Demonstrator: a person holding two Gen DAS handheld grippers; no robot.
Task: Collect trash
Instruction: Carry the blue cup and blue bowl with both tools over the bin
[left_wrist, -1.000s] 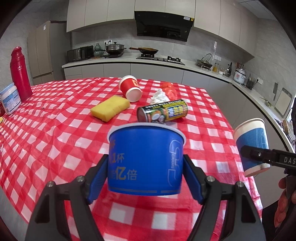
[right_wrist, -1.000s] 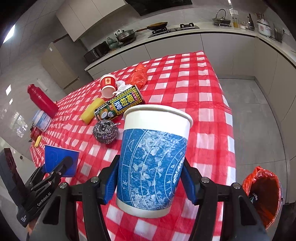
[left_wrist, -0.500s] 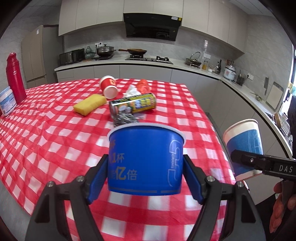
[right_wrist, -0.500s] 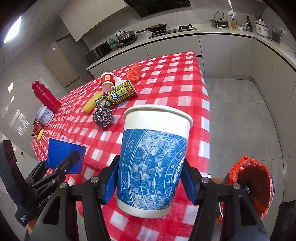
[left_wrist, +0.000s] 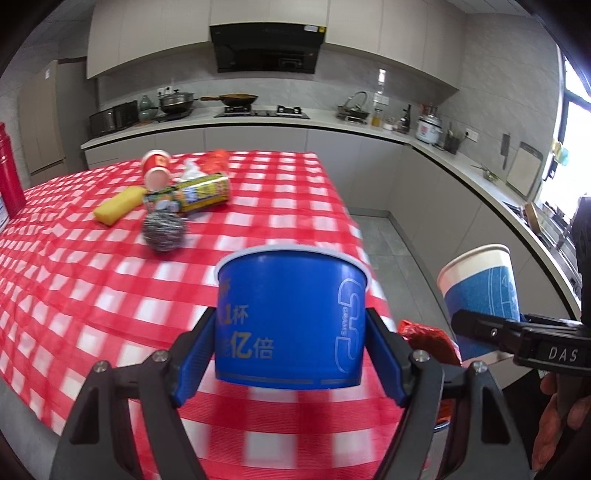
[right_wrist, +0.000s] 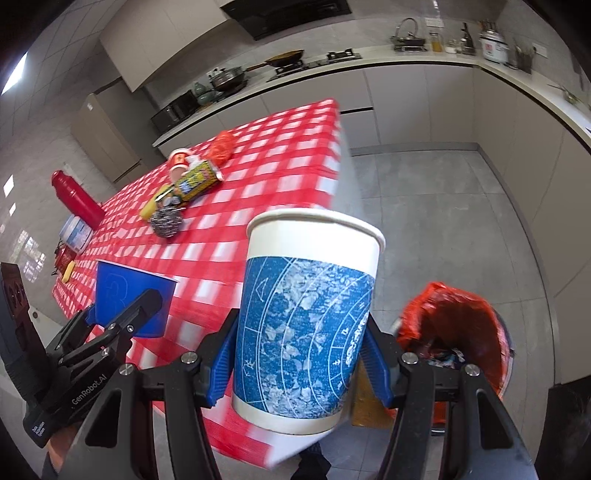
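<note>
My left gripper (left_wrist: 290, 350) is shut on a wide blue paper bowl (left_wrist: 291, 317), held upright above the near right corner of the red-checked table (left_wrist: 92, 295). The right gripper (right_wrist: 301, 360) is shut on a tall blue-and-white paper cup (right_wrist: 306, 321), past the table's corner and over the floor. That cup (left_wrist: 480, 291) also shows at the right of the left wrist view, and the bowl (right_wrist: 129, 295) at the left of the right wrist view. A bin lined with a red bag (right_wrist: 456, 332) stands on the floor just right of the cup, with rubbish inside.
Farther back on the table lie a steel scourer (left_wrist: 164, 230), a tin can on its side (left_wrist: 199, 192), a yellow sponge (left_wrist: 118, 208), a tipped red cup (left_wrist: 157, 170), white tissue and an orange wrapper (right_wrist: 221, 147). A red flask (right_wrist: 75, 199) stands far left. Kitchen counters ring the grey floor.
Both grippers have carried their cups rightwards, off toward the table's corner. The red-lined bin has come closer and larger in the right wrist view, and its edge now shows in the left wrist view.
</note>
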